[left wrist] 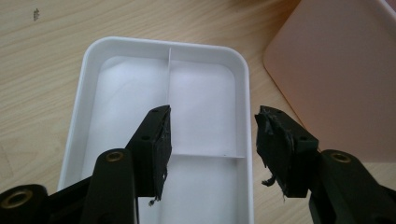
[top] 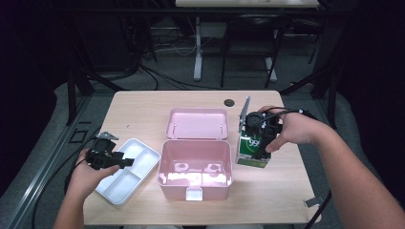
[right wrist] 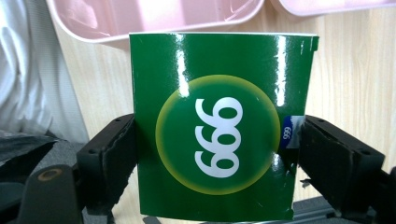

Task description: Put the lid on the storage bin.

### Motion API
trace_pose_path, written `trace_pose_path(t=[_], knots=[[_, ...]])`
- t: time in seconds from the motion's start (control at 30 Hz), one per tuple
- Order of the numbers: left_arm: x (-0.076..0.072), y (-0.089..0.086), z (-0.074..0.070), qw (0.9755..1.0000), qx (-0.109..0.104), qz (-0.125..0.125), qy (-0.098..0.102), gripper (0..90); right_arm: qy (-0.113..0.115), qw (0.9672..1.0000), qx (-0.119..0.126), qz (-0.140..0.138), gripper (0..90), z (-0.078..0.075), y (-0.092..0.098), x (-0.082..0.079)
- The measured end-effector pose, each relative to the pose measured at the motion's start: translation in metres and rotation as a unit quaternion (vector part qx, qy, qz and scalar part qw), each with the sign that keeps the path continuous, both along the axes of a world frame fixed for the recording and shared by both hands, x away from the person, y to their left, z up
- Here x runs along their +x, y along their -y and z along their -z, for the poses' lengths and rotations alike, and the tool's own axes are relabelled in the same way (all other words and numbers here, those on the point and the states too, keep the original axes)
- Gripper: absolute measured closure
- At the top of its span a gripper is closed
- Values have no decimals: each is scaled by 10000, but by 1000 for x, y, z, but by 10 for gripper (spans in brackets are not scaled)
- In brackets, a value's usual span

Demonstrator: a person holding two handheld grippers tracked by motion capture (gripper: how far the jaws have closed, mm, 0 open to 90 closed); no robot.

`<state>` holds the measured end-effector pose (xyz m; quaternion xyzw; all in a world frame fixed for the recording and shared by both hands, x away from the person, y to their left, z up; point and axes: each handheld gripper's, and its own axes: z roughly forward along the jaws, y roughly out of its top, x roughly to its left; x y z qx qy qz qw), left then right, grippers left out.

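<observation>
Green carton point(right wrist: 219, 126) sits clamped between your right gripper point(top: 261, 136) fingers point(right wrist: 109, 158), standing upright on the bench point(top: 143, 102) just right of the open pink box point(top: 195, 167). The box lies to the carton's left. Left gripper point(top: 107, 157) fingers spread wide over the white tray point(left wrist: 93, 60).

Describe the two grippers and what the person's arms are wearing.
Both the left gripper and the right gripper are black, with two flat jaws, brass-coloured rivets and frayed black pads. Each carries a grey plate and trails a black cable. The forearms are bare, no sleeves in sight.
</observation>
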<state>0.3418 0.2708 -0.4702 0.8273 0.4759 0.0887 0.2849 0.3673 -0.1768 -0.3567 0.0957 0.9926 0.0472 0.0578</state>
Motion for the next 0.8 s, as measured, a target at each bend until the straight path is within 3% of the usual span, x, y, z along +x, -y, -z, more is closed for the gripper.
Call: trace_pose_path(t=[0.27,0.8], knots=[[1,1,1,10000,-3,17,-25,456,-57,9997,-108,-199,161,-5,-13,-1],[1,0,1,10000,-18,18,-27,456,-43,9985,67,-543,160,-18,-57,-3]])
